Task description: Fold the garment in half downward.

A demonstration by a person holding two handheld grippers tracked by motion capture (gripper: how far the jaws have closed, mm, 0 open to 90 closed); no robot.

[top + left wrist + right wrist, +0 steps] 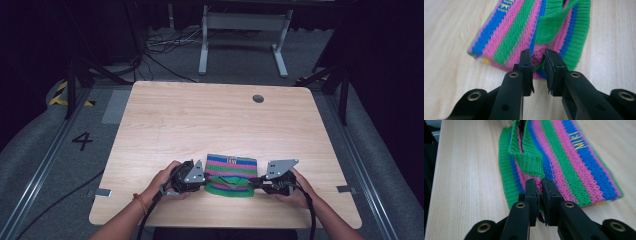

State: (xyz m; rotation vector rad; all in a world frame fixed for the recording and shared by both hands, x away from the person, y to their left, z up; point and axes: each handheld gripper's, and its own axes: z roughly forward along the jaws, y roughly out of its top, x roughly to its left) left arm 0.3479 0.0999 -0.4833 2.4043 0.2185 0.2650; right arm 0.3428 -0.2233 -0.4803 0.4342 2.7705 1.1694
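Two grippers pinch a striped knit cloth near the table's front edge.

The left gripper [204, 177] has its jaws narrowed on the cloth's [231, 165] left edge; in its own view a pink fold sits between the pads, though a small gap remains. The right gripper [254, 182] pinches the right edge with jaws almost together. The folding looks partly done: one green ribbed band is turned over, and the rest lies flat on the table [200, 120]. One cloth, two grippers.

Bright, even light on the table [165, 125]; dark surroundings, close-ups slightly soft.
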